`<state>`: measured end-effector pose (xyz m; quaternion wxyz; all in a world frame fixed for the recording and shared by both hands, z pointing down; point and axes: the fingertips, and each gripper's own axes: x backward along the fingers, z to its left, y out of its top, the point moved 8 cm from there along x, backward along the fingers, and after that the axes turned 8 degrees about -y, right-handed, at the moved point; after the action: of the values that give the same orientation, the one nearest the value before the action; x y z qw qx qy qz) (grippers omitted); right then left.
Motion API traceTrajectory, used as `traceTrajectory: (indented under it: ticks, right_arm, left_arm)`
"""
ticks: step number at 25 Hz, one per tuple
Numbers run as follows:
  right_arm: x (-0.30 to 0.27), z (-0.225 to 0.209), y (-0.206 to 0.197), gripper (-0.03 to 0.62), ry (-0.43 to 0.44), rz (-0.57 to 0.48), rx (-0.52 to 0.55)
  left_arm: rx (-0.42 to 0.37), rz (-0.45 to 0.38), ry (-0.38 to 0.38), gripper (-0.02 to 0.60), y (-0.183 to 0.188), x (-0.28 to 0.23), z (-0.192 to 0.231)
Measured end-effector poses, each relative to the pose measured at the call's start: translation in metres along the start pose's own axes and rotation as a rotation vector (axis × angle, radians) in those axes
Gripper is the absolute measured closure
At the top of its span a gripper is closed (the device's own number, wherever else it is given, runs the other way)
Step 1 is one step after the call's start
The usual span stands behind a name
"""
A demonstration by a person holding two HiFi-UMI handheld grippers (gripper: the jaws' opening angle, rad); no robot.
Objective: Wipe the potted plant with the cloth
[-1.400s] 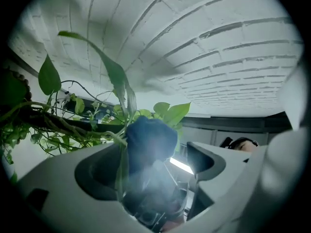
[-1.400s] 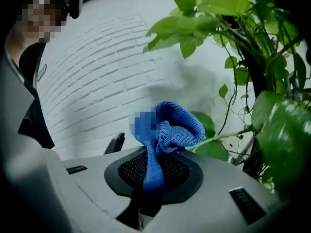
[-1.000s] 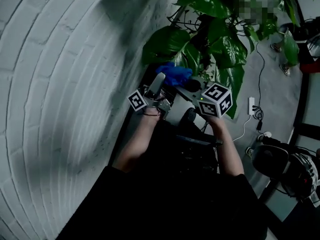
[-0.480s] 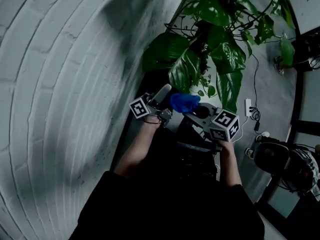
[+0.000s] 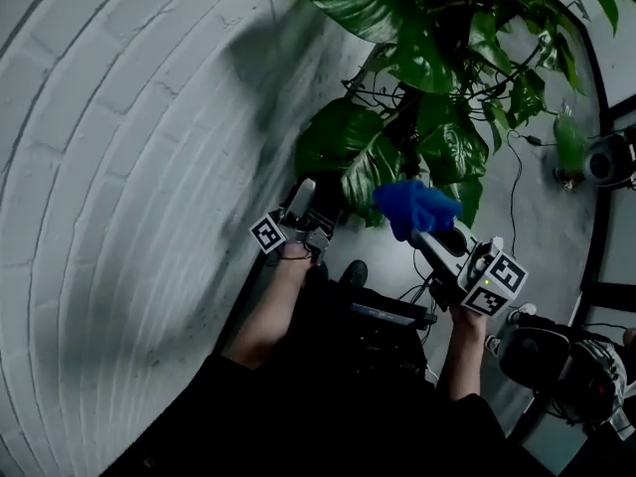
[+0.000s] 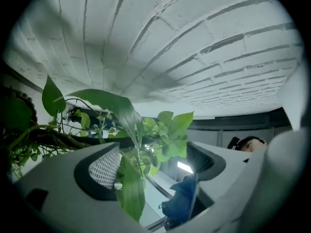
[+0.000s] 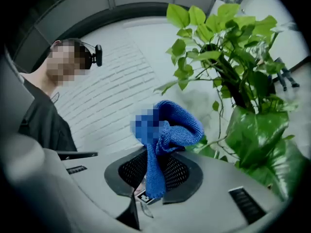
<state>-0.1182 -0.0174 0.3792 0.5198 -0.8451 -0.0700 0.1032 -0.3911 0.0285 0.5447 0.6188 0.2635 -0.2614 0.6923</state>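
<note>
- Right gripper (image 5: 429, 235) (image 7: 153, 171): jaws pressed together on the blue cloth (image 5: 415, 207) (image 7: 165, 127). The cloth is bunched above the jaw tips, with one strip hanging down between the pads.
- The cloth is held up just beside the potted plant's lower leaves, on their right in the head view. Can't tell if it touches a leaf.
- Left gripper (image 5: 301, 197) (image 6: 153, 164): jaws wide apart, gripping nothing. A long drooping leaf (image 6: 130, 188) hangs in the gap between them, and the cloth shows behind, by the right-hand jaw.
- The left gripper sits at the foot of the potted plant (image 5: 427, 78) (image 7: 252, 130), pointing up into its foliage.
- The plant has big glossy split leaves low down, with smaller leaves on thin stems higher up.
- The pot can't be made out; it is dark under the leaves.
- White brick wall (image 5: 119, 167) just left of and behind the plant, with the plant's shadow on it.
- Grey floor (image 5: 542, 217) right of the plant, with a thin cable (image 5: 514, 182) running across it.
</note>
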Motion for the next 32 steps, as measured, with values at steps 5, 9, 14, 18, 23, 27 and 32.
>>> traceTrajectory:
  ticks: [5,9,14,18,23,27,32]
  right_arm:
    - [-0.019,-0.034,0.045,0.499,-0.168,-0.138,-0.015]
    - [-0.060,-0.053,0.050,0.499,-0.176,-0.094,-0.010]
    - [-0.110,-0.069,0.036,0.500,-0.258,-0.038,0.004]
    - [-0.151,-0.079,0.018,0.500,-0.319,0.043,-0.004]
    - [-0.187,-0.076,-0.002,0.499,-0.307,0.148,-0.016]
    - [-0.206,-0.063,-0.019,0.500,-0.251,0.209,-0.022]
    - [-0.220,-0.041,-0.031,0.500,-0.177,0.251,-0.011]
  left_arm:
    - [-0.037,-0.109,0.028,0.138,0.006,-0.010,0.007]
    - [-0.085,-0.227,-0.011,0.138,0.018,-0.018,0.004]
    - [-0.083,-0.232,-0.093,0.144,0.034,-0.027,-0.005]
    - [-0.061,-0.145,-0.150,0.170,0.044,-0.037,-0.016]
    - [-0.055,-0.057,-0.155,0.172,0.047,-0.043,-0.019]
    - [-0.078,0.007,-0.141,0.172,0.049,-0.041,-0.023]
    - [-0.085,0.036,-0.128,0.172,0.051,-0.041,-0.023]
